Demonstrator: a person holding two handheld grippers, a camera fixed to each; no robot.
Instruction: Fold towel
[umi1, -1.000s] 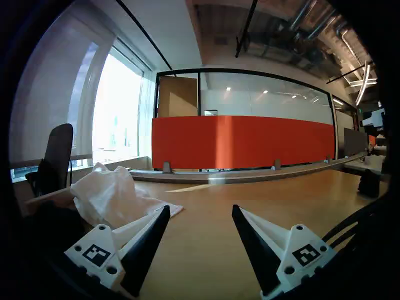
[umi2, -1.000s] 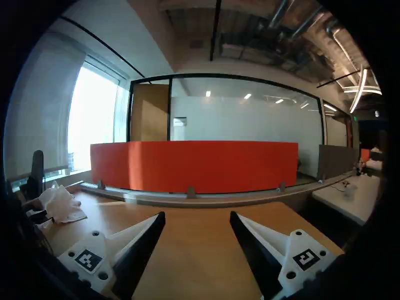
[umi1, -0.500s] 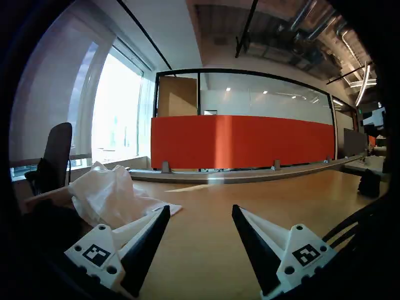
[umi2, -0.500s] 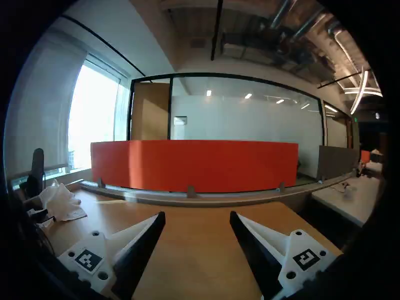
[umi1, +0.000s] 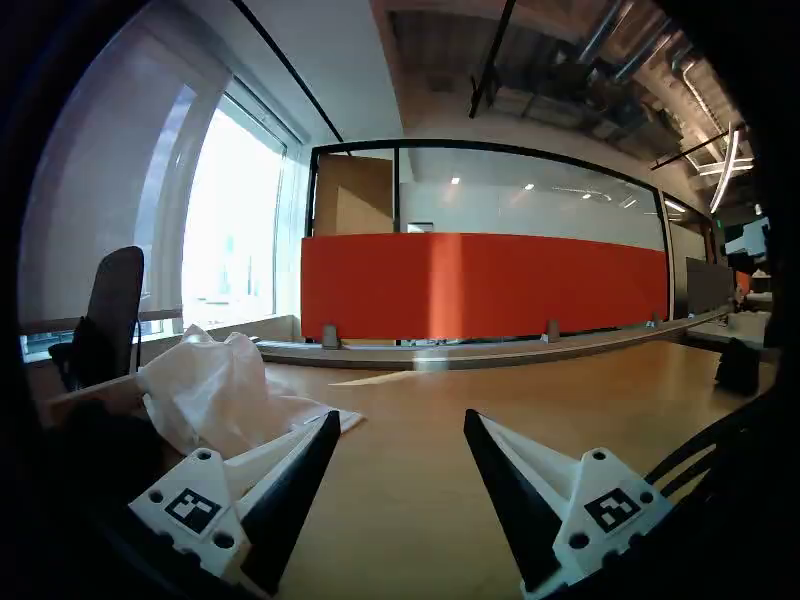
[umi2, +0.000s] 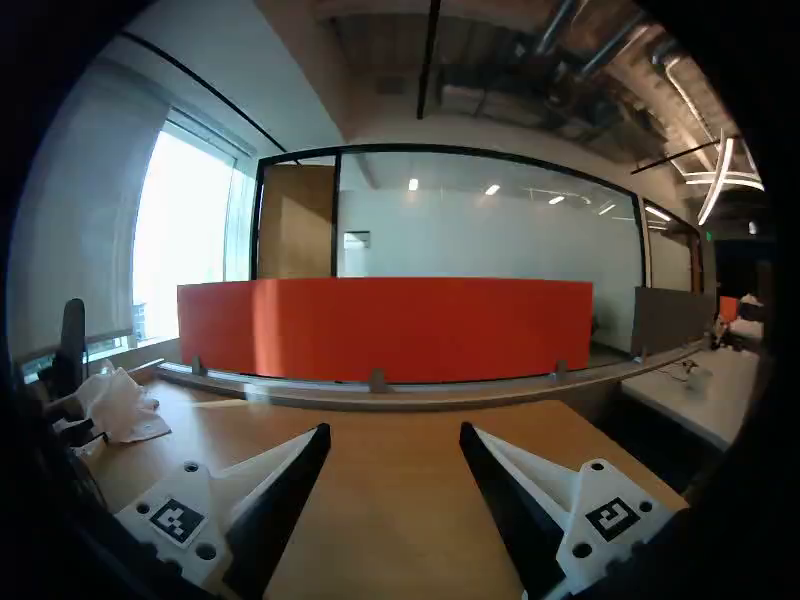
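Observation:
A crumpled white towel (umi1: 215, 390) lies in a heap on the wooden table (umi1: 420, 400), ahead and to the left in the left gripper view. My left gripper (umi1: 400, 425) is open just right of the heap, its left finger (umi1: 300, 470) close to the towel's flat corner, nothing between the fingers. In the right gripper view the same towel (umi2: 118, 405) sits small at the far left. My right gripper (umi2: 393, 435) is open over bare table, well apart from the towel.
An orange divider panel (umi1: 480, 285) runs along the table's far edge on a grey rail. A dark chair back (umi1: 110, 315) stands left of the towel by the window. A dark object (umi1: 738, 365) sits at the table's right. Another white desk (umi2: 700, 395) lies beyond on the right.
Both views have shifted very slightly; the towel lies as before and both grippers stay open.

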